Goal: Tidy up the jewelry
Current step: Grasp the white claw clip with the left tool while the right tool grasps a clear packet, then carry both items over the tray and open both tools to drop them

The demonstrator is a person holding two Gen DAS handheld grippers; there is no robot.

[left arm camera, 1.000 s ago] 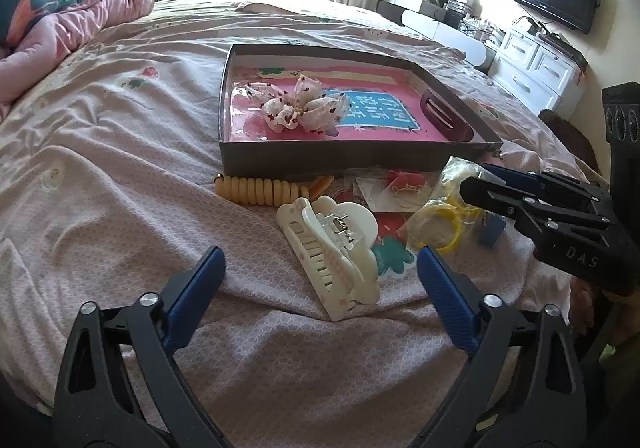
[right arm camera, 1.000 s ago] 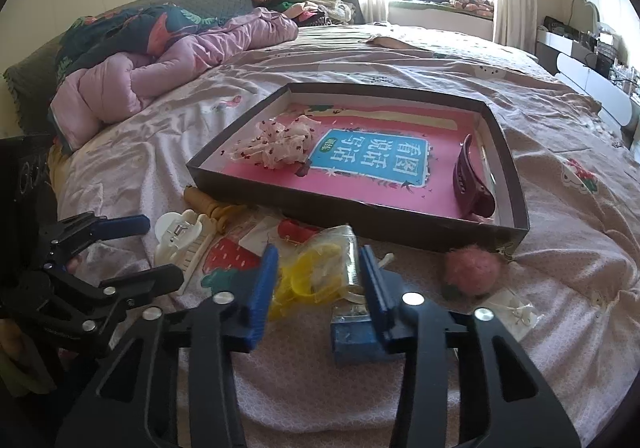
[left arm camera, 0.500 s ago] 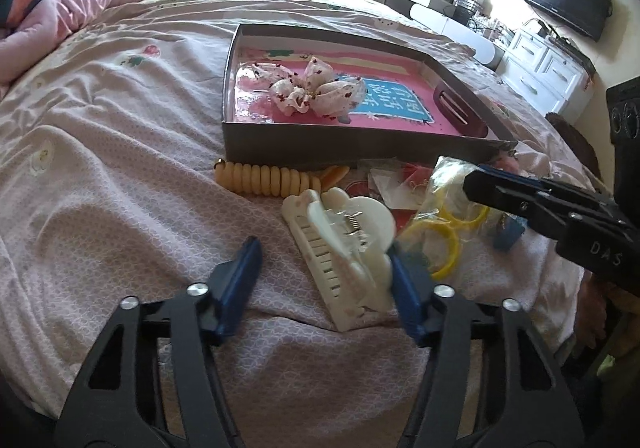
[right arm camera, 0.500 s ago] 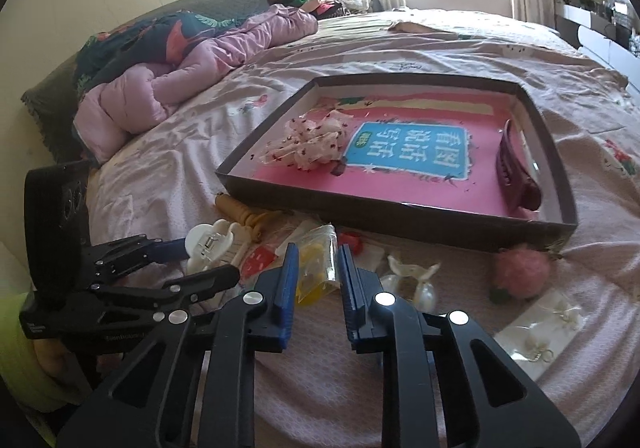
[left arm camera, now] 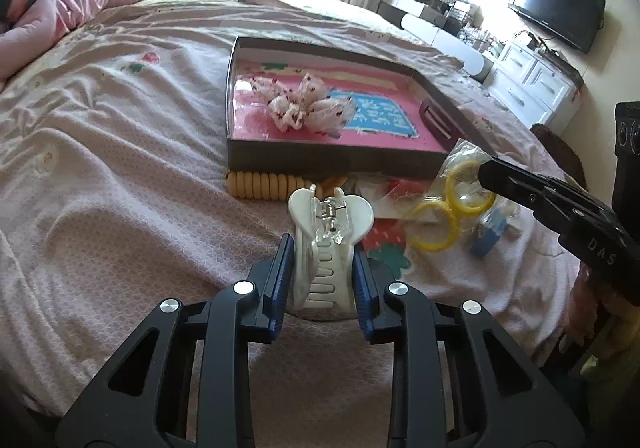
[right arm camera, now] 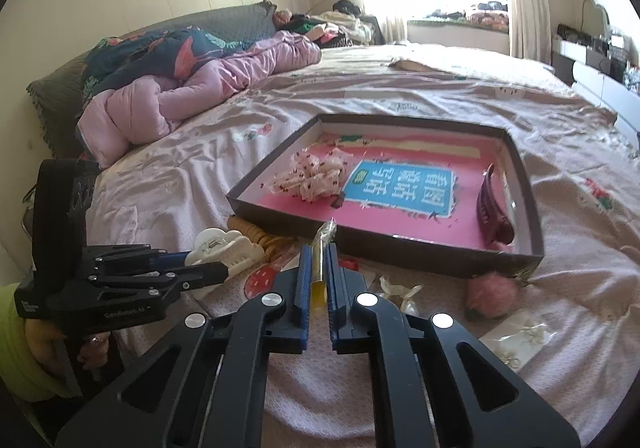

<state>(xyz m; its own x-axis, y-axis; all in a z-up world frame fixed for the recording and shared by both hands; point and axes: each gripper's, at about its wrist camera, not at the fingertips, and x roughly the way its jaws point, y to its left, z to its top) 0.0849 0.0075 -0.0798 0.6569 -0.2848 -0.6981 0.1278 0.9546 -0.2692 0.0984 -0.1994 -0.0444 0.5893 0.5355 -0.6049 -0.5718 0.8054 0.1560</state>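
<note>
My left gripper (left arm camera: 323,248) is shut on a white claw hair clip (left arm camera: 326,232), held just above the bedspread. My right gripper (right arm camera: 317,252) is shut on a clear bag of yellow rings (left arm camera: 460,196), seen edge-on between its pads in the right wrist view (right arm camera: 322,248). The dark tray with a pink floor (left arm camera: 320,162) lies ahead; it also shows in the right wrist view (right arm camera: 400,244). In it are a floral scrunchie (left arm camera: 308,108) and a maroon hair clip (right arm camera: 490,216).
In front of the tray lie a yellow coil hair tie (left arm camera: 264,184), a small blue box (left arm camera: 490,238), a pink pom-pom (right arm camera: 490,294), a bag of earrings (right arm camera: 516,340) and small packets. A pink quilt (right arm camera: 192,96) lies far left. A dresser (left arm camera: 532,84) stands right of the bed.
My left gripper closed on the white claw clip and lifted it. My right gripper closed on the bag of yellow rings and raised it off the bed.
</note>
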